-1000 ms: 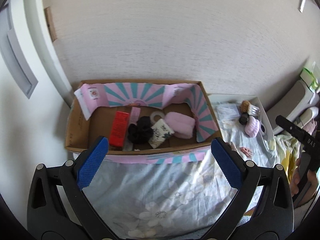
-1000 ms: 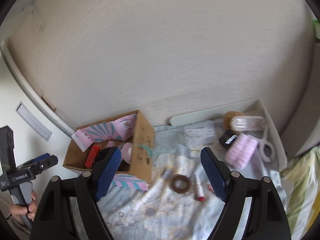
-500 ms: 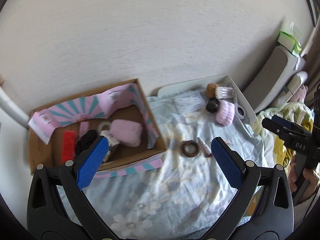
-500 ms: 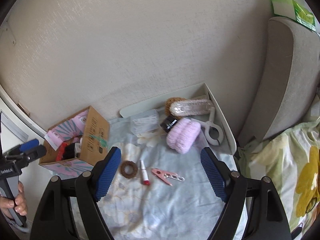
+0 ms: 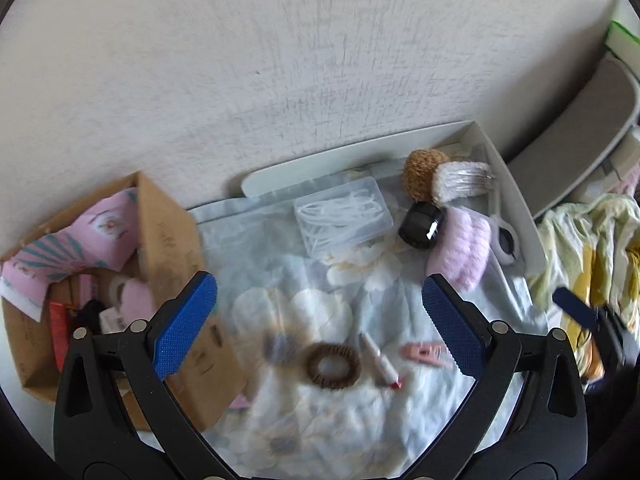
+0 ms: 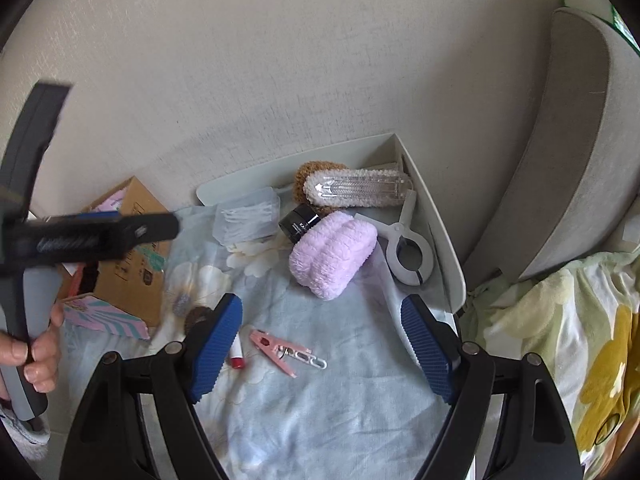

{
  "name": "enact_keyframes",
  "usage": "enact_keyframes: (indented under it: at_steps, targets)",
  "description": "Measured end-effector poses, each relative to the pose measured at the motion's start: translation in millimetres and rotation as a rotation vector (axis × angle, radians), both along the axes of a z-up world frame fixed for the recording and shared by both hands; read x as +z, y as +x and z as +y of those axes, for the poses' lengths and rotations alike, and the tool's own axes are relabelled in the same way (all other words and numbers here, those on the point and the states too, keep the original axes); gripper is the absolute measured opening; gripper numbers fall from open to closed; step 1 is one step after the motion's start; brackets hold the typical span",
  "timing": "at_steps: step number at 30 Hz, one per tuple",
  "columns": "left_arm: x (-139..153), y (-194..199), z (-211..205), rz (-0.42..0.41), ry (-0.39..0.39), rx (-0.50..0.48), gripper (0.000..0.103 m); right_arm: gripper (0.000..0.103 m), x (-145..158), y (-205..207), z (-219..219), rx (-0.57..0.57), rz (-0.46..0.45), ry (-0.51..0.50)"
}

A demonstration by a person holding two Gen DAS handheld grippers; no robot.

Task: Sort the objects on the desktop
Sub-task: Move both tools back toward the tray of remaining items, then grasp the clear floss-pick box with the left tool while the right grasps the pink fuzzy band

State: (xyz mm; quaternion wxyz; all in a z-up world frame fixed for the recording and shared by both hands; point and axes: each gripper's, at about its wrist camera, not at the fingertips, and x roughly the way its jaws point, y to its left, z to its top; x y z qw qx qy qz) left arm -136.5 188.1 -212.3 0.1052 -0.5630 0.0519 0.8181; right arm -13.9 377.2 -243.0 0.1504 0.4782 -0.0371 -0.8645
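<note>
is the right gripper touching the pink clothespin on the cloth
Apart. The right wrist view shows the right gripper wide open, and the pink clothespin lies on the cloth with bare blue fabric between it and both blue fingers.

A pale floral cloth (image 6: pixel 320 408) carried a cardboard box (image 5: pixel 176 240), a white tray (image 6: pixel 448 264) — and, loose, a brown hair tie (image 5: pixel 333 365), lipstick (image 5: pixel 380 365) and pink clip (image 6: pixel 280 350).

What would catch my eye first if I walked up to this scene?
Probably the fluffy lilac pouch at the white tray's open edge, with a black jar beside it. On the floral cloth between the open right gripper's blue pads lies a pink clothespin; a cardboard box of pink clutter sits left.
</note>
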Motion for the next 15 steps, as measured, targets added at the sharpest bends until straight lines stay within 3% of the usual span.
enact_keyframes:
  at_steps: [5, 11, 15]
  targets:
    - [-36.8, -31.2, 13.7, -0.063, 0.021, 0.055, 0.102, 0.079, -24.6, -9.1, -10.6, 0.015, 0.009, 0.029]
    - [-61.3, -54.4, 17.7, -0.103, 0.068, 0.127, 0.102, 0.079, -41.7, -22.8, -17.0, 0.017, 0.015, 0.059]
    - [-71.7, -61.2, 22.8, -0.115, 0.040, 0.146, 0.102, 0.079, -49.1, -32.5, -20.5, 0.014, 0.018, 0.066]
